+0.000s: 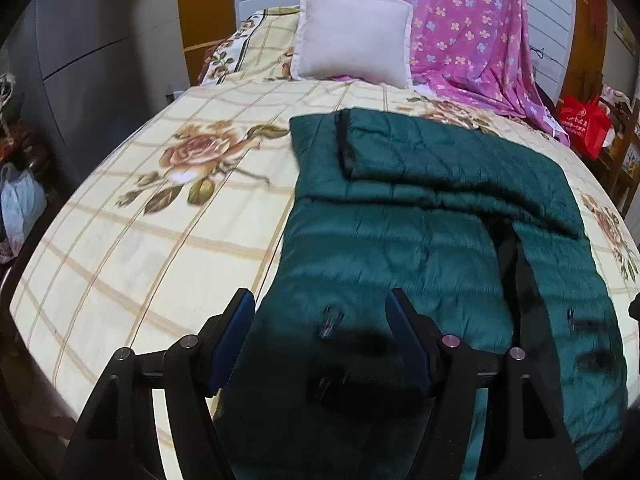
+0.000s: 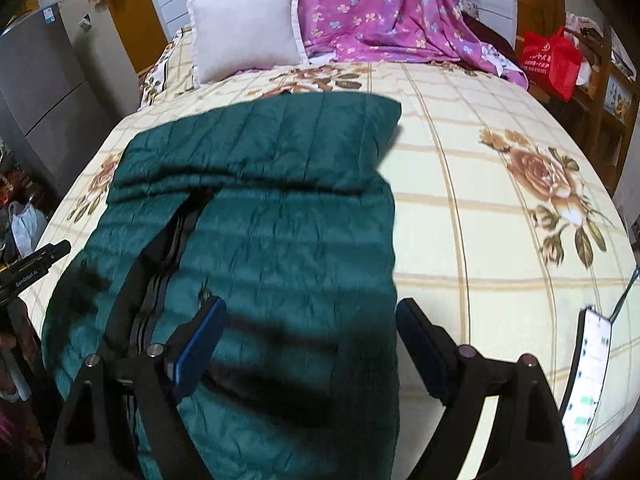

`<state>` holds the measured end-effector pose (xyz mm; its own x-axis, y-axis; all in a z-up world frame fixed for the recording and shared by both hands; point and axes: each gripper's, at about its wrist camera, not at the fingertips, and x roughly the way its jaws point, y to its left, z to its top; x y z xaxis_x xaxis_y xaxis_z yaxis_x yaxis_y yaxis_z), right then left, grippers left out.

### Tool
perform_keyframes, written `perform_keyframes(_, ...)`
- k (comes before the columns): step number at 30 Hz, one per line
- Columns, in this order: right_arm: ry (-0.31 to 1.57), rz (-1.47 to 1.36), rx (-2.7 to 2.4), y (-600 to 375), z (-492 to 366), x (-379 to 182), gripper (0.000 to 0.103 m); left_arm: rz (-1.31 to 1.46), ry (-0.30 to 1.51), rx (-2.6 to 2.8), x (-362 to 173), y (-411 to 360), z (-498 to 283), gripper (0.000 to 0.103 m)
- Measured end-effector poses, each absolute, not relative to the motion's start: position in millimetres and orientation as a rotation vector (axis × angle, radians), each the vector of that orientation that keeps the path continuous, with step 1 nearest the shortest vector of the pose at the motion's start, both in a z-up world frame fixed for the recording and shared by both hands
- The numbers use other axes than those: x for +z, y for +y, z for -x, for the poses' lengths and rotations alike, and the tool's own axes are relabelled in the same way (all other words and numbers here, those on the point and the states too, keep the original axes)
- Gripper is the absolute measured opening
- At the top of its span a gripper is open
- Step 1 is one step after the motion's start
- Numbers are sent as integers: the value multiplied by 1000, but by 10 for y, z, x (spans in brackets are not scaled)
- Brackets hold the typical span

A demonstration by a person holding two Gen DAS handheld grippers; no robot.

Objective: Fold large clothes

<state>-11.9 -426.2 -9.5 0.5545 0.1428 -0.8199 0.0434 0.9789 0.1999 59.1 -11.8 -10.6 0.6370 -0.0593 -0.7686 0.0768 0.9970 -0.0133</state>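
A dark green quilted jacket [image 1: 420,236] lies flat on the bed, sleeves folded across its upper part, black zipper line running down its front. It also shows in the right wrist view [image 2: 280,208]. My left gripper [image 1: 320,308] is open and empty, hovering over the jacket's near left hem. My right gripper [image 2: 312,316] is open and empty, over the jacket's near right edge. The left gripper's body [image 2: 36,264] shows at the left edge of the right wrist view.
The bed has a cream checked sheet with roses [image 1: 152,216]. A white pillow [image 1: 352,36] and a pink floral cloth [image 1: 472,28] lie at the far end. A red bag [image 2: 552,60] stands far right. A lit phone [image 2: 592,372] lies on the bed's near right.
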Motion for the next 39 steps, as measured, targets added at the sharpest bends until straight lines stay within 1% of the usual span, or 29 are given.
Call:
perform_keyframes(17, 997, -242, 51, -4285, 627, -261, 89, -10, 906, -56, -219, 169, -84, 51)
perform_keyframes(35, 1013, -206, 45, -4387, 1016, -81, 89, 3, 944, -58, -271, 286, 118, 51)
perform_keyframes(39, 1029, -190, 41, -4382, 1095, -132, 89, 41, 977, -66, -338, 357, 150, 51)
